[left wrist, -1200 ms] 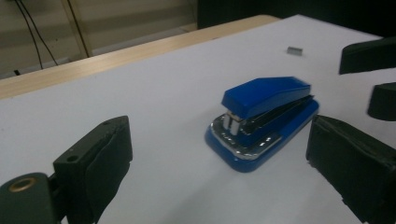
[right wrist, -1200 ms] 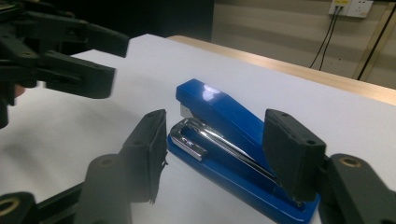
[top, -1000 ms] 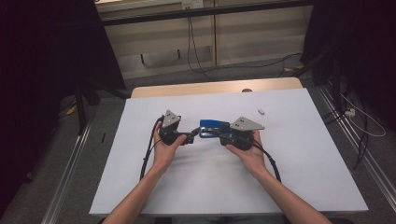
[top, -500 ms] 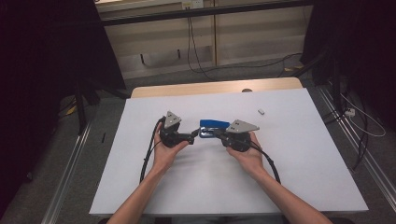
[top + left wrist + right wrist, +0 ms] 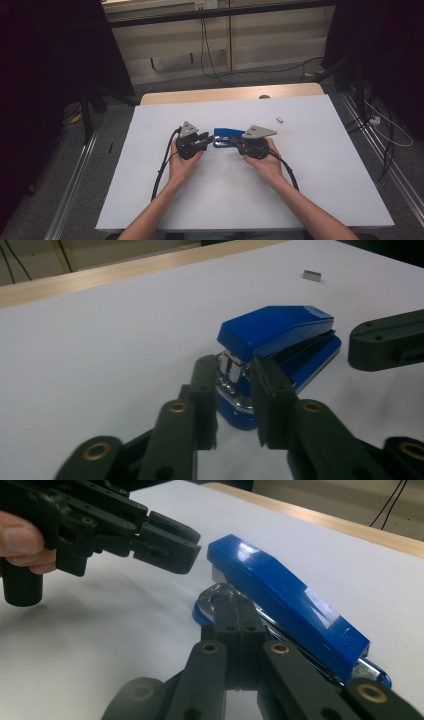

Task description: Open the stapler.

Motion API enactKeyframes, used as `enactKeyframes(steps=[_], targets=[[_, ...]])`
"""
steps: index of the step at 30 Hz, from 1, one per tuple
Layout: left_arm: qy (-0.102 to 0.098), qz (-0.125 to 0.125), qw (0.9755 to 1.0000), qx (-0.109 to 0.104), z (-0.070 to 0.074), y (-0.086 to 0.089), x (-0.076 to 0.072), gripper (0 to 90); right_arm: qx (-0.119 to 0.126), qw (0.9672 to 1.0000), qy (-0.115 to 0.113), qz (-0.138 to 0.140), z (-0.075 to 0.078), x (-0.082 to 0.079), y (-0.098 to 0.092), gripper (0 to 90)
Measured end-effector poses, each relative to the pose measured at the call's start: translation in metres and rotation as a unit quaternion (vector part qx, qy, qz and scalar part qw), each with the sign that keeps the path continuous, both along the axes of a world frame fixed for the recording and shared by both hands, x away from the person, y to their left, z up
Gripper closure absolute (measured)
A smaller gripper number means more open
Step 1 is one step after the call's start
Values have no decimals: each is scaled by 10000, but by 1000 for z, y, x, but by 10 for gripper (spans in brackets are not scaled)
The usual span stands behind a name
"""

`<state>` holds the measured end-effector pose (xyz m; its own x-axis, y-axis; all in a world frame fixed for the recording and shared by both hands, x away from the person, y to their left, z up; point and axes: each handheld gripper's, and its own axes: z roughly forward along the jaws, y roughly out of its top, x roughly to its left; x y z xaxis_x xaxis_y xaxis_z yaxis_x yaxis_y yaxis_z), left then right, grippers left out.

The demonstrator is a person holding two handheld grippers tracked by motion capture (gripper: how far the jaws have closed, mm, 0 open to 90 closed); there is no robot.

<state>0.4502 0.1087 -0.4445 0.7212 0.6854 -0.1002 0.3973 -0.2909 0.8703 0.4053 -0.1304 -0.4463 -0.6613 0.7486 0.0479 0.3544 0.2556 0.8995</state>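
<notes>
I am working on the blue stapler point(image 5: 277, 347), which lies on the white table point(image 5: 320, 195) between my two grippers. My right gripper point(image 5: 235, 611) has its jaws pressed together, with their tips beside the stapler's shiny metal front; whether they touch it I cannot tell. My left gripper point(image 5: 235, 382) has just been closing on that same chrome nose, its jaws now close either side of it without pressing. Next, I judge, comes a careful pinch: the plastic lid is glossy, smooth and wedge-shaped. A small staple strip point(image 5: 279, 119) lies beyond the stapler.
</notes>
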Motion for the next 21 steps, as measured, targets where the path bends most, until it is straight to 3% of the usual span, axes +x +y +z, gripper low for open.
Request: enactKeyframes(steps=[7,11,20,21], targets=[[46,-23,9999,128,-3,-2,0,900,-201,9998,68,51,-1,7,12,900],[62,18,9996,265,-4,0,3,900,-330,9994,112,39,-2,11,16,900],[111,-66,9995,273,0,2,12,900,-545,9983,225,-11,-5,18,17,900],[99,-91,9993,335,1,2,14,900,-627,9974,356,10,-6,21,17,900]])
